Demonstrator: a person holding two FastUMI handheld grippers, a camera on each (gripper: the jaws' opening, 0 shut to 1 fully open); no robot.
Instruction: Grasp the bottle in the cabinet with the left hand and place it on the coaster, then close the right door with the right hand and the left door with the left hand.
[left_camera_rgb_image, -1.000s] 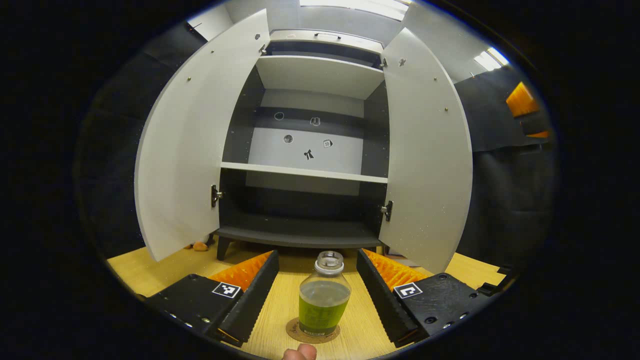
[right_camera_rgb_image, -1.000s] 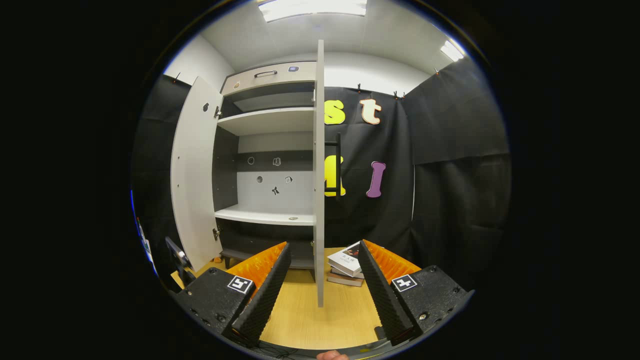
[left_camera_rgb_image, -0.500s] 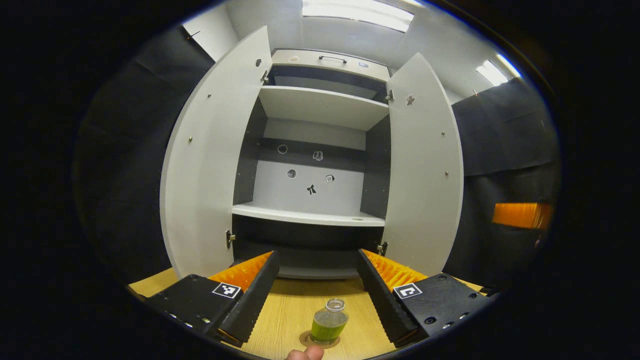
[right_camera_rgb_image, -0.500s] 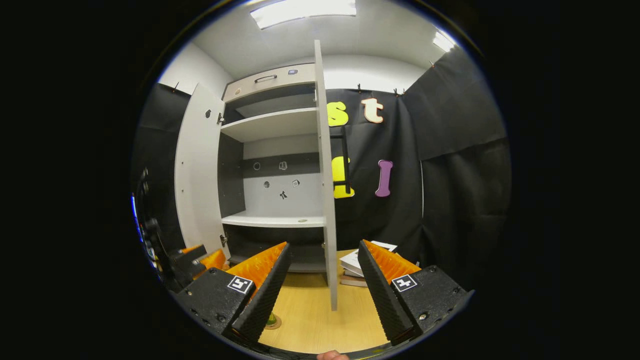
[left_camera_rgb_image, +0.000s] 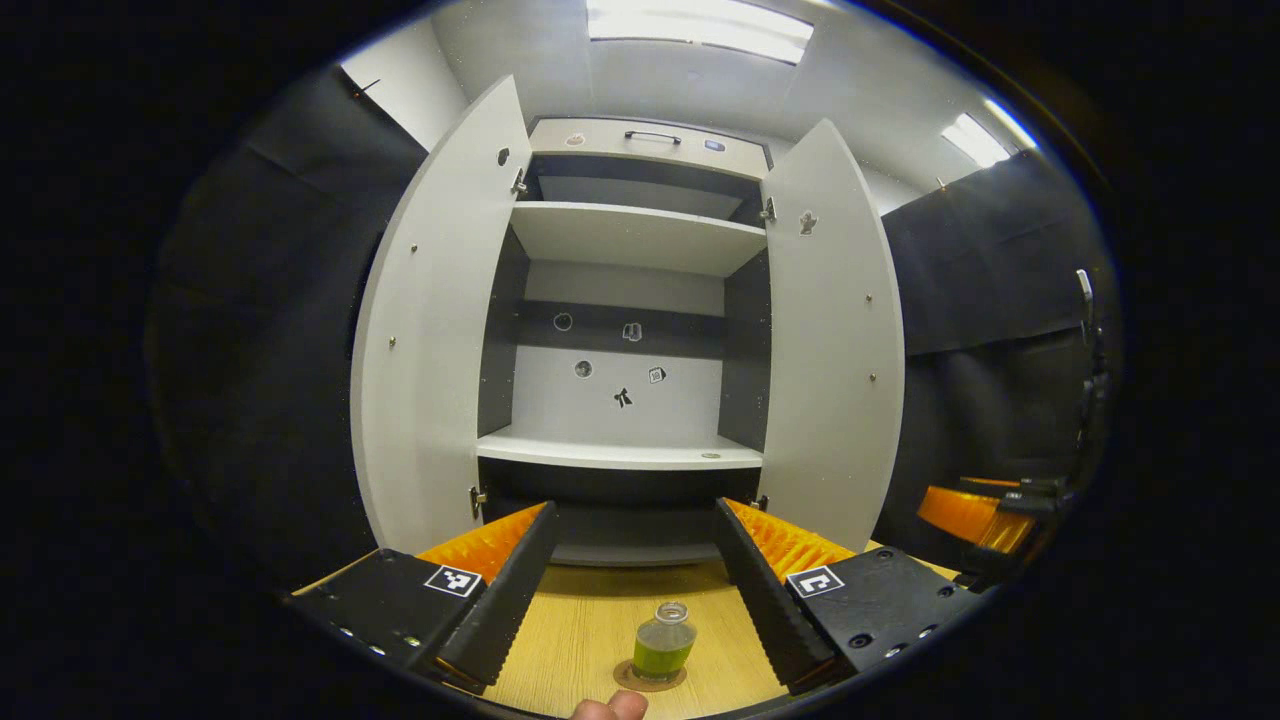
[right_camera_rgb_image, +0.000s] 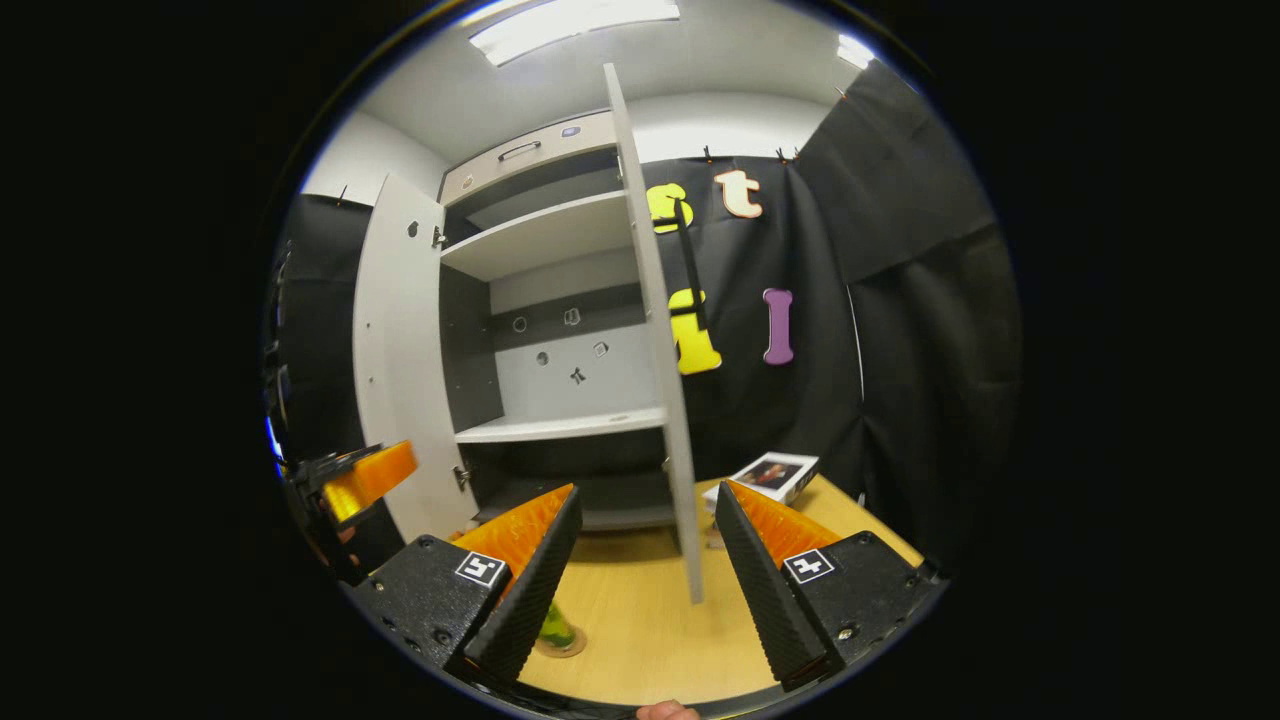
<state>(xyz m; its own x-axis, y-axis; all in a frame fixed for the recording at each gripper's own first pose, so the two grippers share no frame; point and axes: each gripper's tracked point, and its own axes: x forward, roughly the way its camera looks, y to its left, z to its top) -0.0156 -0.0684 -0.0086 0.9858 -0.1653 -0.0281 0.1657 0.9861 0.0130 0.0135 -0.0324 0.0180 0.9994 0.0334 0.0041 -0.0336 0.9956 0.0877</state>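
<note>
A small clear bottle (left_camera_rgb_image: 663, 642) of green liquid stands upright on a round brown coaster (left_camera_rgb_image: 650, 678) on the wooden table. My left gripper (left_camera_rgb_image: 632, 580) is open, pulled back from the bottle, its fingers apart and touching nothing. The cabinet (left_camera_rgb_image: 625, 330) stands ahead with its left door (left_camera_rgb_image: 430, 330) and right door (left_camera_rgb_image: 835, 340) swung wide. In the right gripper view my right gripper (right_camera_rgb_image: 640, 570) is open just short of the right door's edge (right_camera_rgb_image: 665, 360), which carries a dark handle (right_camera_rgb_image: 690, 265). The bottle (right_camera_rgb_image: 556, 630) peeks out beside that gripper's left finger.
Books (right_camera_rgb_image: 770, 474) lie on the wooden table (right_camera_rgb_image: 650, 620) right of the cabinet. The right gripper (left_camera_rgb_image: 985, 515) appears at the right rim of the left gripper view. The left gripper (right_camera_rgb_image: 355, 480) appears at the left rim of the right gripper view. The cabinet shelves (left_camera_rgb_image: 620, 452) are bare.
My left gripper has drawn back and up from the bottle, which looks smaller and stays on the coaster. The right gripper has shifted, and the right door's edge now slants across its view.
</note>
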